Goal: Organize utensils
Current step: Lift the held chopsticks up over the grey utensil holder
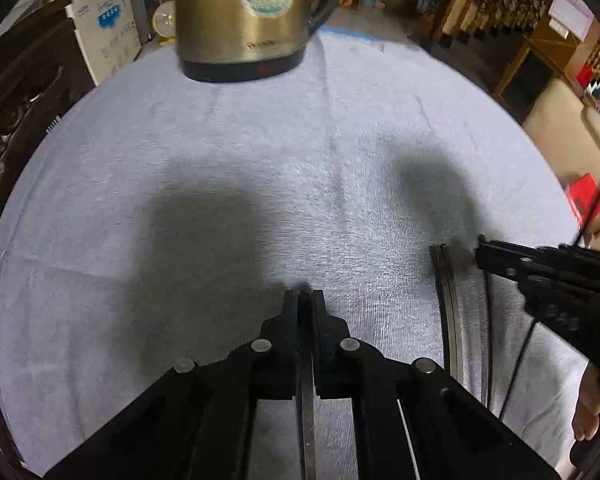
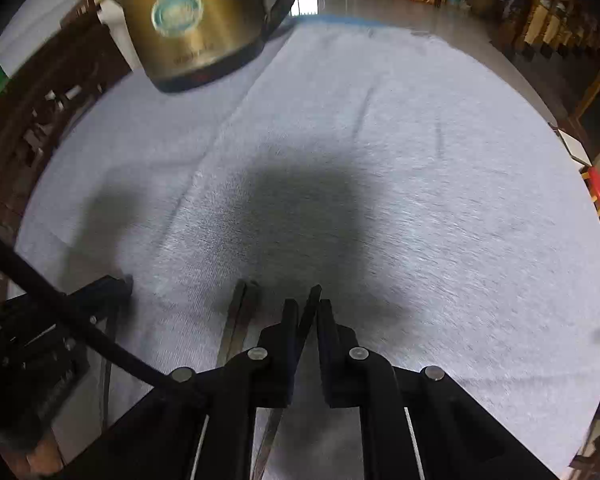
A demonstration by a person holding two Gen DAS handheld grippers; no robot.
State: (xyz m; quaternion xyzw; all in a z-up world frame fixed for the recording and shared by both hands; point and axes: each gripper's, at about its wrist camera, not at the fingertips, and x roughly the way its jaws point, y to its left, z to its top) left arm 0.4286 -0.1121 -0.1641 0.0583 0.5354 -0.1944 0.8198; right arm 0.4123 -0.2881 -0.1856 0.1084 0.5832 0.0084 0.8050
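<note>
My left gripper (image 1: 304, 300) is shut on a flat metal utensil handle (image 1: 306, 400) that runs back between the fingers, low over the grey cloth. My right gripper (image 2: 305, 308) is shut on another metal utensil (image 2: 310, 312), whose handle tip sticks out tilted between the fingers. A pair of metal utensils (image 2: 240, 320) lies side by side on the cloth just left of the right gripper; it also shows in the left wrist view (image 1: 452, 320), under the right gripper (image 1: 480, 256). The left gripper (image 2: 116, 284) shows at the left of the right wrist view.
A brass-coloured electric kettle (image 1: 240, 20) stands at the far edge of the round table covered by a grey cloth (image 1: 220, 152). A dark carved wooden chair (image 1: 24, 92) stands to the left. Shelves and boxes stand beyond the table.
</note>
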